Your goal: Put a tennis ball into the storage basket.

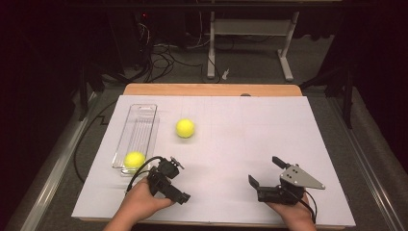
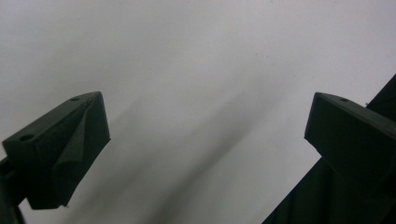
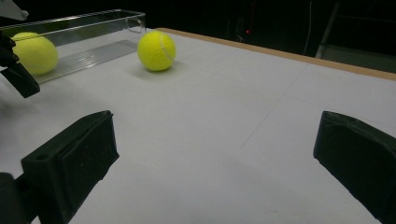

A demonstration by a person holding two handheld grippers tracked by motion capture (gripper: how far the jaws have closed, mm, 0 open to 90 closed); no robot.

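Sitting in near end of clear tray (image 1: 144,111): one yellow ball (image 1: 134,159), just beside left gripper (image 1: 169,185). Second ball (image 1: 185,128) loose on white sheet (image 1: 250,130), right of tray. Left gripper jaws wide apart, nothing held. Right gripper (image 1: 264,172) near front edge, jaws wide, empty.

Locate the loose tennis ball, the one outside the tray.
High view: the loose tennis ball sits on the white table, left of centre, just right of the clear tray that holds the other ball.
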